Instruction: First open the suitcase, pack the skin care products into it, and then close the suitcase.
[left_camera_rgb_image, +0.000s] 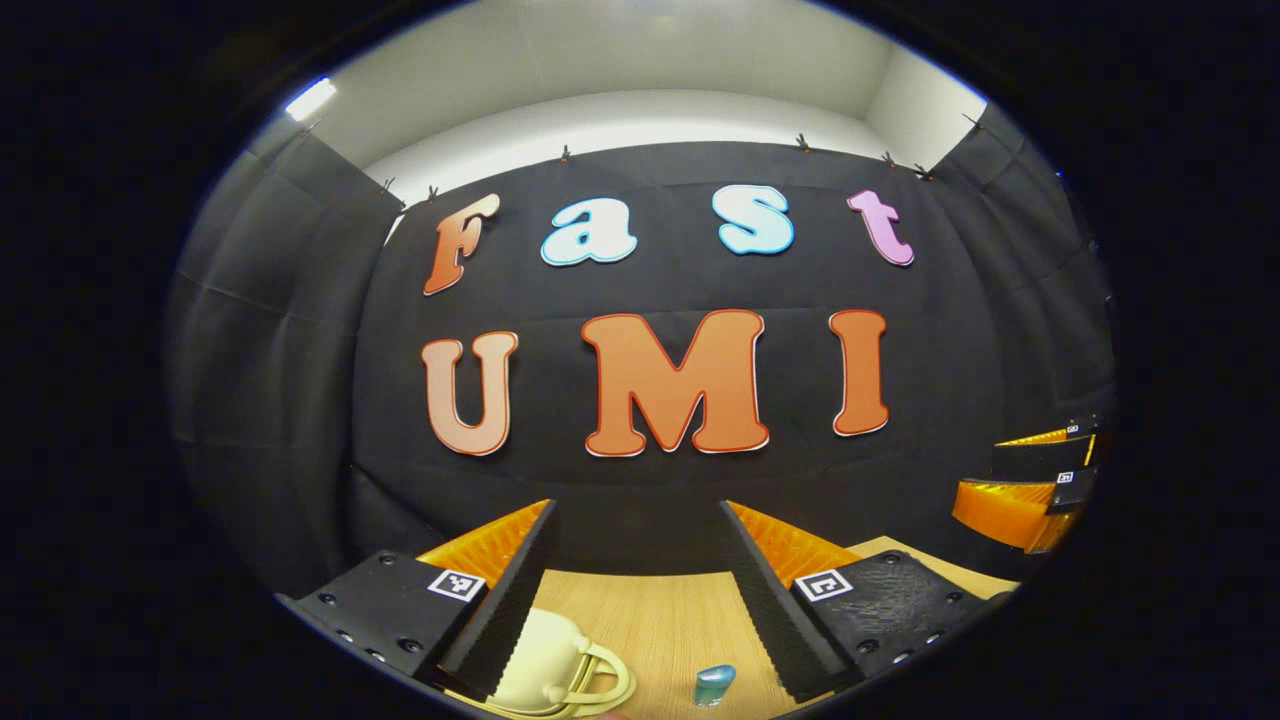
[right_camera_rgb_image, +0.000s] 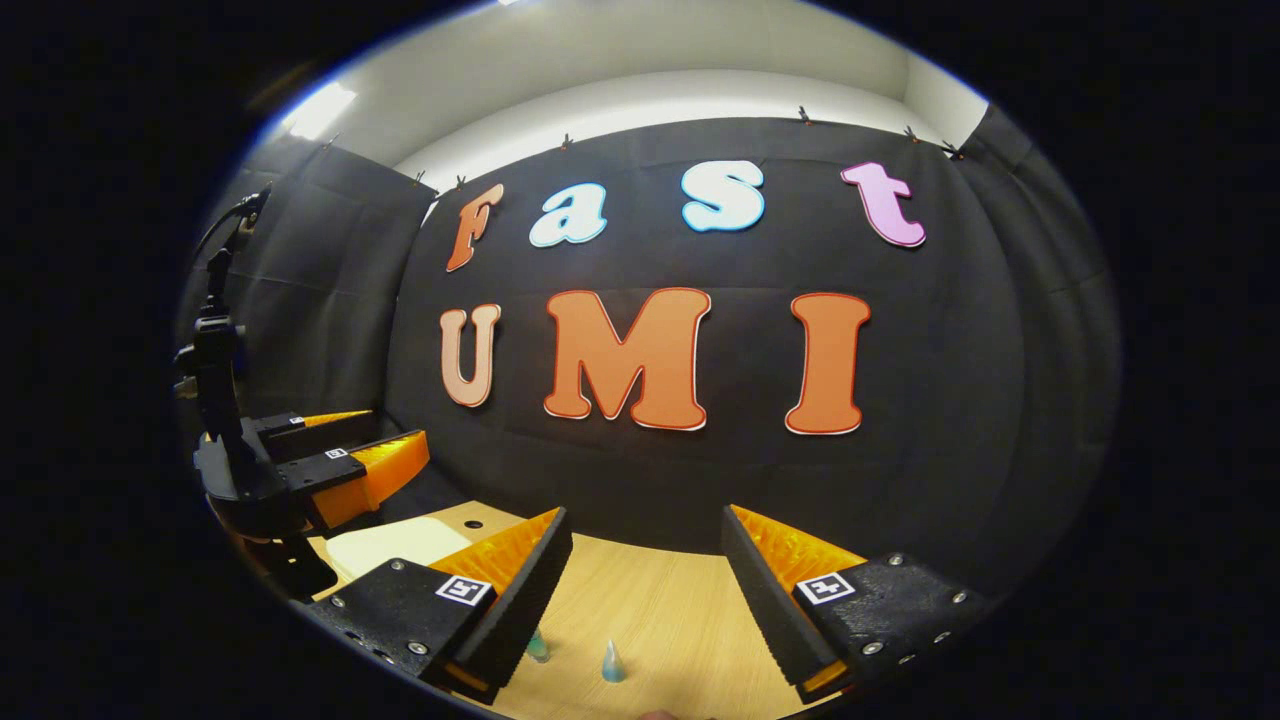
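My left gripper (left_camera_rgb_image: 638, 510) is open, its orange-and-black fingers held wide above the wooden table (left_camera_rgb_image: 660, 610) with nothing between them. Below its left finger lies the cream suitcase (left_camera_rgb_image: 545, 660) with a looped handle. A small blue skin care bottle (left_camera_rgb_image: 715, 685) stands to its right. My right gripper (right_camera_rgb_image: 645, 515) is also open and empty. Under it, two small teal bottle tips (right_camera_rgb_image: 612, 663) (right_camera_rgb_image: 538, 645) poke up from the table. In the right gripper view the left gripper (right_camera_rgb_image: 395, 432) hovers at the left, over a pale patch of the suitcase (right_camera_rgb_image: 385, 545).
The black cloth wall closes off the table's far side just behind both grippers. The right gripper (left_camera_rgb_image: 985, 475) hangs at the right edge of the left gripper view. A small round hole (right_camera_rgb_image: 473, 523) marks the tabletop near the wall.
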